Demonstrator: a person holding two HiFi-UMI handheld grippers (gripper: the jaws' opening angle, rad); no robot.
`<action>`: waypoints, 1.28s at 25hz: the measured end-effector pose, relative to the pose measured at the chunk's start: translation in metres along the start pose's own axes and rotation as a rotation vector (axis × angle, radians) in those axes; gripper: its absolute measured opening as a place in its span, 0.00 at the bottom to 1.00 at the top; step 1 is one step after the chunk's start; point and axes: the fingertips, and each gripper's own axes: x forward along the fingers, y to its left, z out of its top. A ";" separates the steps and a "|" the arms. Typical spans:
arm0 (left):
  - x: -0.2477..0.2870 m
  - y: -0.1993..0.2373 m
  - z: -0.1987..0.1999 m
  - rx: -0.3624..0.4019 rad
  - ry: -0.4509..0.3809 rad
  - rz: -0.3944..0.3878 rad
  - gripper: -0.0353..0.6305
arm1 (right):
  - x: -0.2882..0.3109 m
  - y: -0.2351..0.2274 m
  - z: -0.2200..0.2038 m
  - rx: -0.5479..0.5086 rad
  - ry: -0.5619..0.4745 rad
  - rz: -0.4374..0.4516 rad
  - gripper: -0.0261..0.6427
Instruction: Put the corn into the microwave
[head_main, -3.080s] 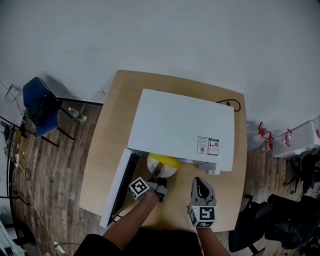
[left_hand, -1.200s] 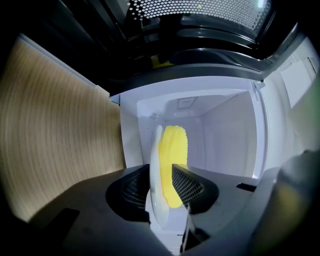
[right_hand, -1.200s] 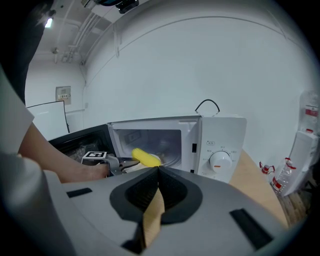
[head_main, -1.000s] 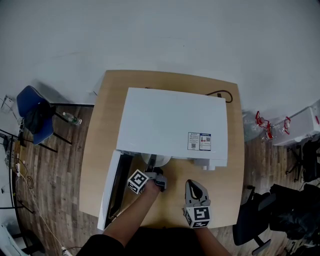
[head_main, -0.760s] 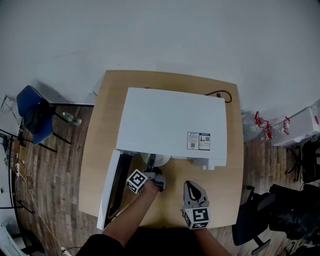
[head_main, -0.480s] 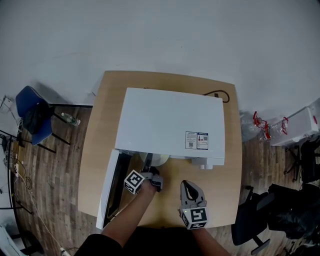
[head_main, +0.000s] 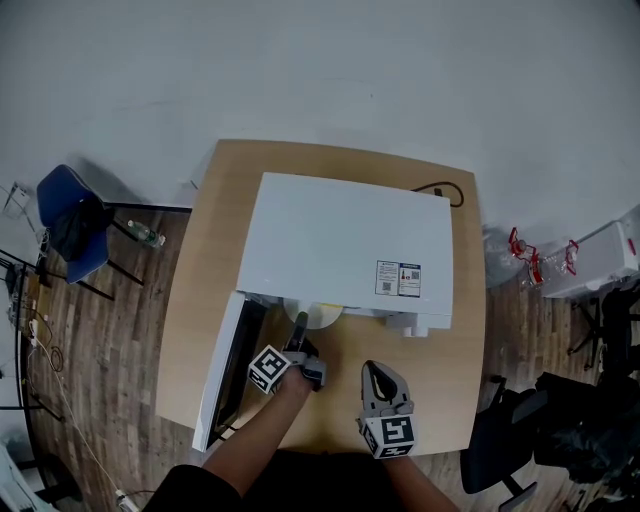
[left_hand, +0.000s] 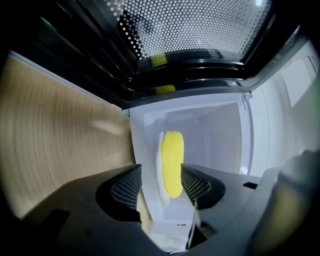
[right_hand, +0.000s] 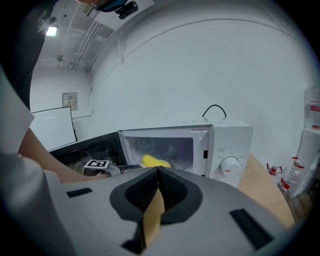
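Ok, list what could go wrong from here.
1. The left gripper has its open jaws either side of the corn and the rim of the plate; a crooked pull-back could drag the plate out of the microwave.
2. The plate seems to sit near the front of the cavity, so the open door might knock it when swung shut.

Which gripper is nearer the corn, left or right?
Left. The left gripper is at the mouth of the microwave, jaws open, the corn just ahead; the right gripper is farther back over the table, shut.
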 end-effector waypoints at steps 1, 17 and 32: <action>-0.004 0.000 -0.001 0.000 0.003 0.001 0.39 | -0.001 0.001 0.001 -0.001 -0.005 0.000 0.13; -0.020 0.009 -0.010 0.014 0.018 0.084 0.17 | -0.010 0.006 0.002 0.015 -0.033 -0.005 0.13; -0.002 0.003 -0.018 0.003 0.028 0.092 0.10 | -0.011 -0.009 -0.001 0.026 -0.027 -0.028 0.13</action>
